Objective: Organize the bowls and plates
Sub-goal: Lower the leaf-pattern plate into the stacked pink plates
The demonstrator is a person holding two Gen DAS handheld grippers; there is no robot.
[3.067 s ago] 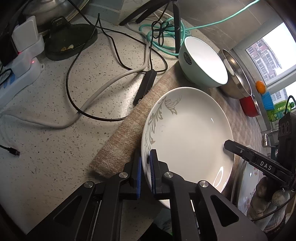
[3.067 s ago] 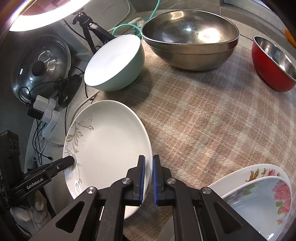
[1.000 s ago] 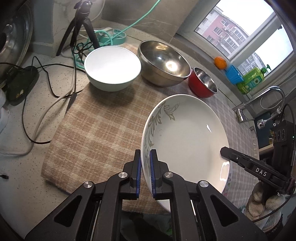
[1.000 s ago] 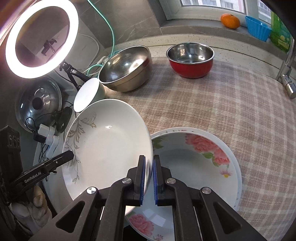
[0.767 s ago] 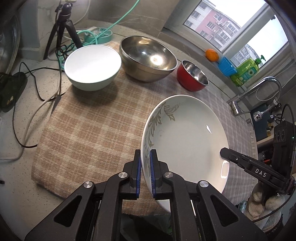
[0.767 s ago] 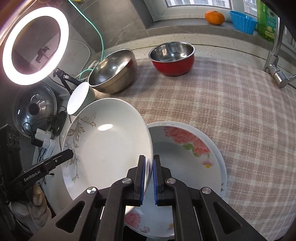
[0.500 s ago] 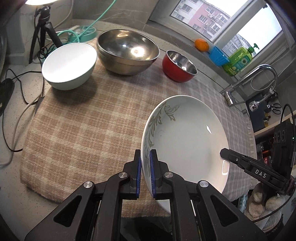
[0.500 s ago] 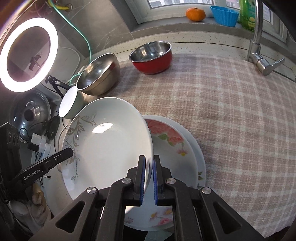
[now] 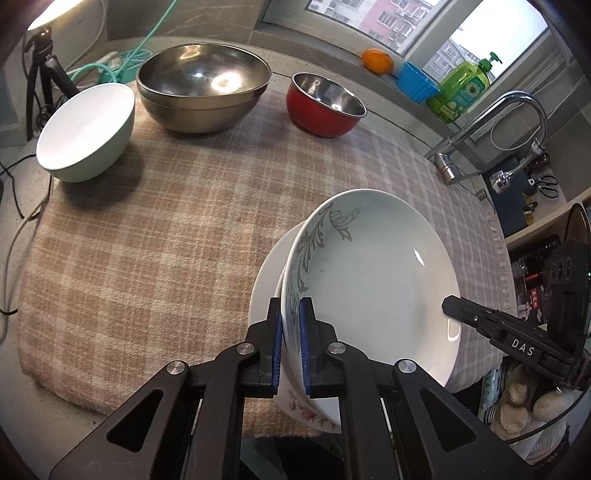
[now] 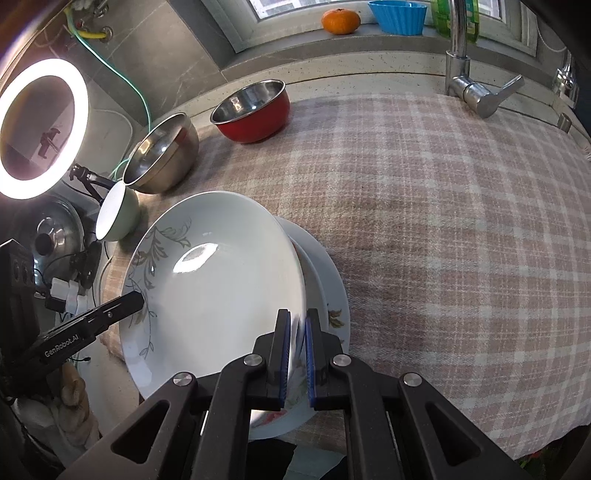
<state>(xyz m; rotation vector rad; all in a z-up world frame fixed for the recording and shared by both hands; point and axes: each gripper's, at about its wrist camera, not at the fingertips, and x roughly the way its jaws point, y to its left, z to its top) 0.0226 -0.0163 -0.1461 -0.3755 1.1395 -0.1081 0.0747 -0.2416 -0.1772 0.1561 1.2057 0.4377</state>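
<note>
I hold a white plate with a grey leaf pattern (image 9: 369,280) (image 10: 221,280) by two opposite rims. My left gripper (image 9: 289,343) is shut on its near rim in the left wrist view, and my right gripper (image 10: 296,354) is shut on the other rim. The plate hangs tilted just above the flowered plates (image 9: 264,280) (image 10: 327,291) stacked on the checked cloth (image 9: 166,229). A white bowl (image 9: 85,133), a large steel bowl (image 9: 203,92) and a red bowl (image 9: 325,105) stand along the cloth's far edge.
A tap (image 9: 480,140) (image 10: 469,74) rises at the cloth's right side. An orange (image 10: 340,20), a blue cup (image 10: 397,16) and a green soap bottle (image 9: 467,85) sit on the window sill. A ring light (image 10: 40,129), tripod and cables stand at the left.
Both grippers carried the leaf-pattern plate rightward across the cloth, from beside the flowered plates to over them. The bowls have slid toward the left and far side of both views.
</note>
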